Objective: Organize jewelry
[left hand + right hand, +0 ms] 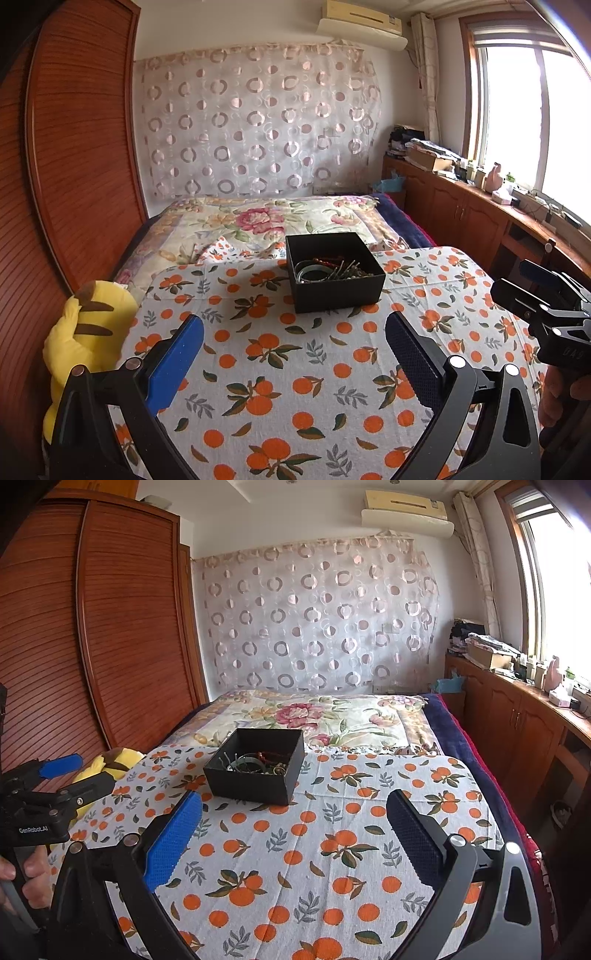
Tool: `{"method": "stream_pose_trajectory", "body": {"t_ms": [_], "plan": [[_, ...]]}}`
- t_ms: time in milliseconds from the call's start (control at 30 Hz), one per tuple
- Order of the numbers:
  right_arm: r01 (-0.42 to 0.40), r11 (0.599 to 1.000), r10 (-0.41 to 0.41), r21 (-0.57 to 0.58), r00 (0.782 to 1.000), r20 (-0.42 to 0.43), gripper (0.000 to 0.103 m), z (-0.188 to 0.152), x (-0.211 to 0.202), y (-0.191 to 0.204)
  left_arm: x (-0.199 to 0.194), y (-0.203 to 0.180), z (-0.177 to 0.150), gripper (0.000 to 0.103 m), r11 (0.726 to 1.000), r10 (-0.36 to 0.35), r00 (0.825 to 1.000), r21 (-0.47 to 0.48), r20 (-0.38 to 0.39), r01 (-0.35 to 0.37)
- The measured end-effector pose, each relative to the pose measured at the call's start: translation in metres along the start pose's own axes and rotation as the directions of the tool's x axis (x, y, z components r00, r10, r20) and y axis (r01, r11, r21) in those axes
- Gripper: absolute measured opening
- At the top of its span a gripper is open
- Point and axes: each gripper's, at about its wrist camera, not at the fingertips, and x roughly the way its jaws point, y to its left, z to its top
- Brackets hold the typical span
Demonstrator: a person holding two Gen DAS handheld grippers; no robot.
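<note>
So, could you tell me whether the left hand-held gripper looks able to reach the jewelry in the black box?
Probably yes: the left hand-held gripper is open, the black box has no lid, and only bare tablecloth lies between.

A tall reddish-brown slatted wooden wardrobe (110, 627) stands left of the floral-quilted bed (314, 712); a sheer circle-patterned curtain (258, 122) covers the white wall, and the window (535, 122) glows bright.

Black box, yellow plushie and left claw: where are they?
black box (338, 291), left wrist view, front wall.
yellow plushie (88, 332), left wrist view, striped back.
left claw (295, 363), left wrist view, midway between its fingertips.
</note>
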Motion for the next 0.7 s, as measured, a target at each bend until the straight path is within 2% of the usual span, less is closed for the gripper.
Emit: {"method": "stream_pose_trajectory", "body": {"t_ms": [700], "plan": [[0.005, 1.000, -0.005, 0.002, 1.000, 0.001, 0.101, -0.0021, 0.0032, -0.0024, -0.0012, 0.0002, -0.0007, 0.095, 1.000, -0.001, 1.000, -0.001, 0.002, 0.001]]}}
